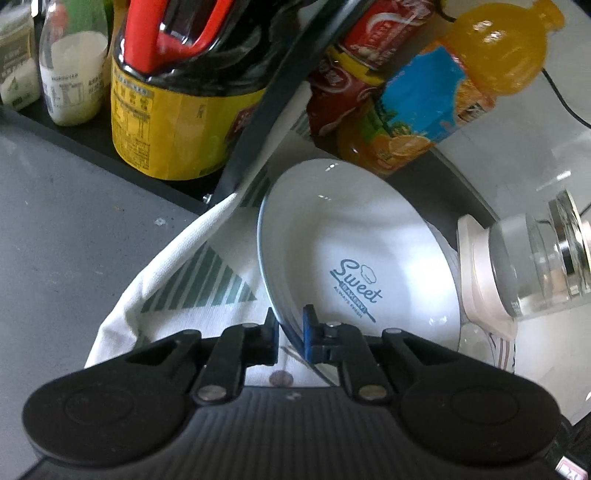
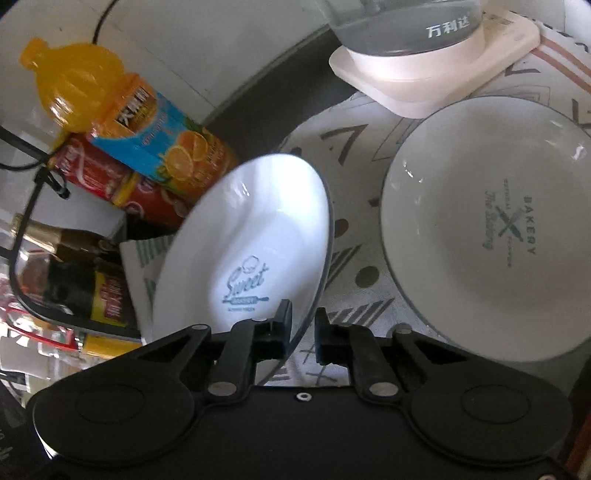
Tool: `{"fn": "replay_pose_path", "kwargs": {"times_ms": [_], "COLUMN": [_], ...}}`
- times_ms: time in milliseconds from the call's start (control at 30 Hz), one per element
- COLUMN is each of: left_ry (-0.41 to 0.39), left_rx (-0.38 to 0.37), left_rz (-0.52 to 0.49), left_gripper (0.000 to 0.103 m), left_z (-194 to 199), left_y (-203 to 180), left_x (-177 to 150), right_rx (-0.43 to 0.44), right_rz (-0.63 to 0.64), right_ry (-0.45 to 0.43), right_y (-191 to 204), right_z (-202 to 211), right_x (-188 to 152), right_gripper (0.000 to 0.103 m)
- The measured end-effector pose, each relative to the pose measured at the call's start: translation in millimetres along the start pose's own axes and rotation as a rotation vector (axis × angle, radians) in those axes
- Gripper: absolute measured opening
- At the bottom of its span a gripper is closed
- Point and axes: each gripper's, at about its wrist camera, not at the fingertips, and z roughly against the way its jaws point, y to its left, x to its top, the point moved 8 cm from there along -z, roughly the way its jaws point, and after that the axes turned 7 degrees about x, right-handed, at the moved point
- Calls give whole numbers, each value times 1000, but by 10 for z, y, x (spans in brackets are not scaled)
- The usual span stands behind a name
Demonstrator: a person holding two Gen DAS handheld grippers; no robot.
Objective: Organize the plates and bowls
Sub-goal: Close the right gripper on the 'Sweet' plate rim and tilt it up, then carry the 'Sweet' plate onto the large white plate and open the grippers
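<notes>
Two grippers are clamped on one dish: the "Sweet Bakery" plate (image 1: 354, 258), a shallow white glazed piece with a thin dark-blue rim, held tilted above the patterned cloth (image 1: 177, 280). In the left wrist view the left gripper (image 1: 290, 325) pinches the plate's near rim between a black pad and a blue one. In the right wrist view the right gripper (image 2: 303, 325) has the rim of that plate between its black pads, which look closed on it, though blur there leaves the contact less plain. A second white dish, the "The Bakery" plate (image 2: 491, 229), lies flat on the cloth, just beside the held one and apart from it.

Risks, as judged from this position:
- Slip. The glaze is smooth and glossy, and each grip takes only a narrow bite at the rim; any twist between the two hands could lever the plate out of one pair of pads.
- Collision behind. An orange juice bottle (image 2: 122, 122) and red cans (image 2: 92, 170) lean just behind the raised edge (a dark glass bottle (image 1: 184, 103) with a yellow label stands close too); swinging the plate rearward could topple them.
- Chipping. Lowering the tilted rim onto the flat plate at an angle would bring hard glazed edge against hard glazed surface.
- A glass kettle (image 2: 402, 26) on its cream base sits near the flat plate.
</notes>
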Motion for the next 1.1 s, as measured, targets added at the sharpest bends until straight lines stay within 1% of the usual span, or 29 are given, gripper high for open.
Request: {"fn": "replay_pose_path", "kwargs": {"times_ms": [300, 500, 867, 1100], "left_ry": [-4, -17, -27, -21], "left_rx": [-10, -31, -65, -68], "left_rz": [-49, -73, -98, -118], "left_gripper": [10, 11, 11, 11], "left_z": [272, 534, 900, 1036], "left_y": [35, 137, 426, 622], "left_x": [-49, -168, -491, -713], "right_rx": [14, 28, 30, 25], "right_rz": [-22, -1, 26, 19], "right_ry": [-21, -69, -132, -149], "right_y": [72, 193, 247, 229], "right_z": [276, 504, 892, 1013], "right_x": [-188, -332, -819, -1152], "right_gripper": [14, 14, 14, 14]}}
